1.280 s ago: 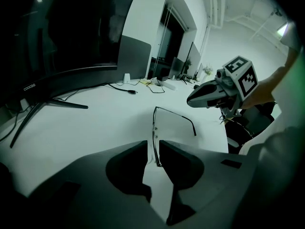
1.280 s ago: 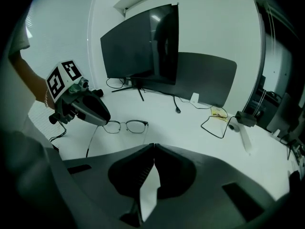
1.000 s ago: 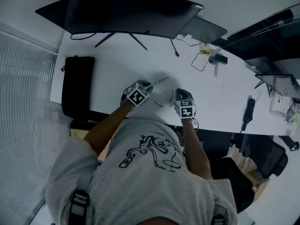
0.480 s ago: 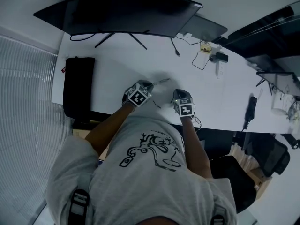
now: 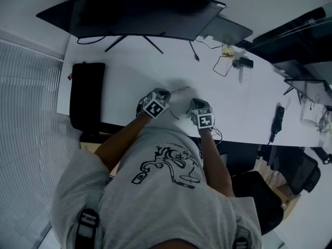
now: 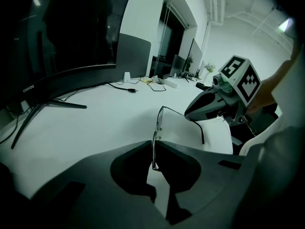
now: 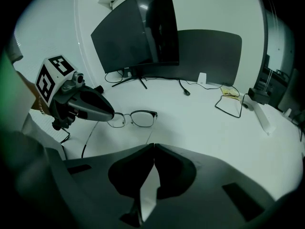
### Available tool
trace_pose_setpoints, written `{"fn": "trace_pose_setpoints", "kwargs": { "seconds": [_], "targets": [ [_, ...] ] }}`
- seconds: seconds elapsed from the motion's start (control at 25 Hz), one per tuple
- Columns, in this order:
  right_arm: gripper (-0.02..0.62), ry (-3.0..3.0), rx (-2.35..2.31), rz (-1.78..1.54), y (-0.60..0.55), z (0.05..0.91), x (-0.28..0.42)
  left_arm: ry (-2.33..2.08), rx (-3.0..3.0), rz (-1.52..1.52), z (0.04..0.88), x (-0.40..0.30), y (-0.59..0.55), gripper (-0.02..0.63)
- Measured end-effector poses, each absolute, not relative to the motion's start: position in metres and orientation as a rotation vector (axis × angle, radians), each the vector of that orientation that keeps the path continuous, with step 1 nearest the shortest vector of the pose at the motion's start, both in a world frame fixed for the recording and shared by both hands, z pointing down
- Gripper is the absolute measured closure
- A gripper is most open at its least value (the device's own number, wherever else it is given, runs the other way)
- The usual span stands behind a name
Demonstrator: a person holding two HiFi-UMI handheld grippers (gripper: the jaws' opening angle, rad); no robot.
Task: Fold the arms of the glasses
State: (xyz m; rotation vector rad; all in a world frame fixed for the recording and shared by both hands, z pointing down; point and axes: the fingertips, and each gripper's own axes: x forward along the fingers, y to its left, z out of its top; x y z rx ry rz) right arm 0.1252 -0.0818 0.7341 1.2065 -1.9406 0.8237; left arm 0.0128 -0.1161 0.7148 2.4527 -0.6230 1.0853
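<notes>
- Progress is at the very start: both arms of the glasses (image 7: 138,118) stand out from the front, so 0 of 2 are folded.
- The glasses sit over the table (image 5: 129,61), in front of the monitor (image 5: 140,14) on its near side. No view shows whether they rest on the table or hang just above it.
- The left gripper (image 6: 153,144) is pinched on 1 end of the front and holds the glasses upright.
- The right gripper (image 7: 153,146) is pressed together with nothing visibly between its jaws. Its tip lies against the far arm (image 6: 198,128), which looks ready for a push inward.
- Both the far arm and the near arm (image 7: 86,142) are left to fold.
- Since 1 second ago, the right gripper has edged in toward the glasses and away from the table's near edge, opposite the monitor. The left gripper and the glasses have kept their place.
</notes>
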Motion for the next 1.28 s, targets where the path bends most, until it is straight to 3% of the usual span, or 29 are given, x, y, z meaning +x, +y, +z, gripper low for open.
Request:
{"fn": "trace_pose_setpoints", "kwargs": {
  "seconds": [1.28],
  "targets": [
    [0.586,-2.021,1.120,0.779,-0.104,0.728,0.102,-0.606,2.464,1.096,0.715,0.017,-0.118,0.569]
  ]
}}
